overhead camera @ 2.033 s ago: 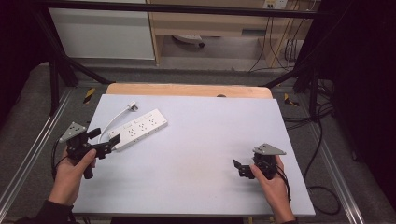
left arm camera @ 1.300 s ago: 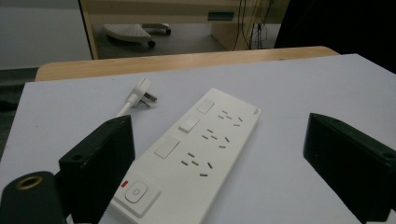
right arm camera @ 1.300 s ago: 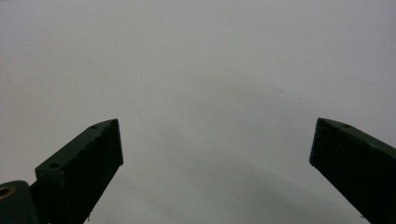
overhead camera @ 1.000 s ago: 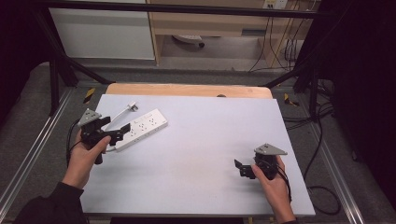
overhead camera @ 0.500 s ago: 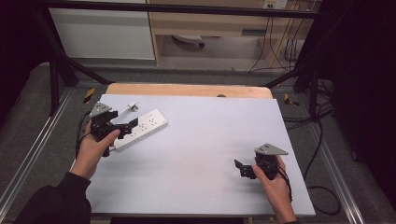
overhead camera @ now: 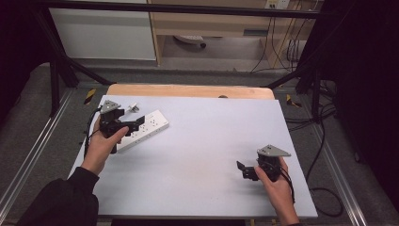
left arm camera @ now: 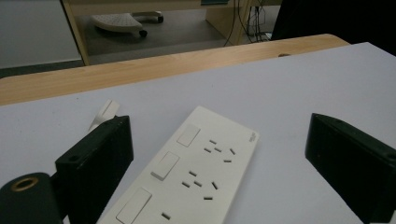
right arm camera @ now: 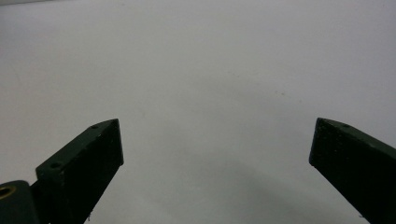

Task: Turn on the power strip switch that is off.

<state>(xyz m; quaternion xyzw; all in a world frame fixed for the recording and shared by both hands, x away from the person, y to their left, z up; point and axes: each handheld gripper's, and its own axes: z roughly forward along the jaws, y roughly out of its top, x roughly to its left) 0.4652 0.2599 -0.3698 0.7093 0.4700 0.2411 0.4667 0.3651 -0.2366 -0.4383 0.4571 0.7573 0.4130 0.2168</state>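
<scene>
From the high view, my left tongs [overhead camera: 134, 123] hang over the near end of the white power strip [overhead camera: 143, 130], which lies at a slant on the far-left part of the bench [overhead camera: 207, 141]. A small white plug [overhead camera: 132, 107] lies just beyond it, near the wooden back edge. My right tongs [overhead camera: 243, 170] sit low at the near right, well apart from the strip.

In the left gripper view the tongs stand wide apart, one jaw on each side of the power strip [left arm camera: 191, 168], not touching it. The strip is a flat, rigid plastic bar with rocker switches down one side and rows of socket slots beside them. I judge it light and stiff but smooth, so it could slide on the bench or slip if pinched on its face. I would take it across its narrow width, by the long edges, near the middle so it does not tip.

In the right gripper view the jaws are spread wide over bare bench [right arm camera: 201, 93], holding nothing.
</scene>
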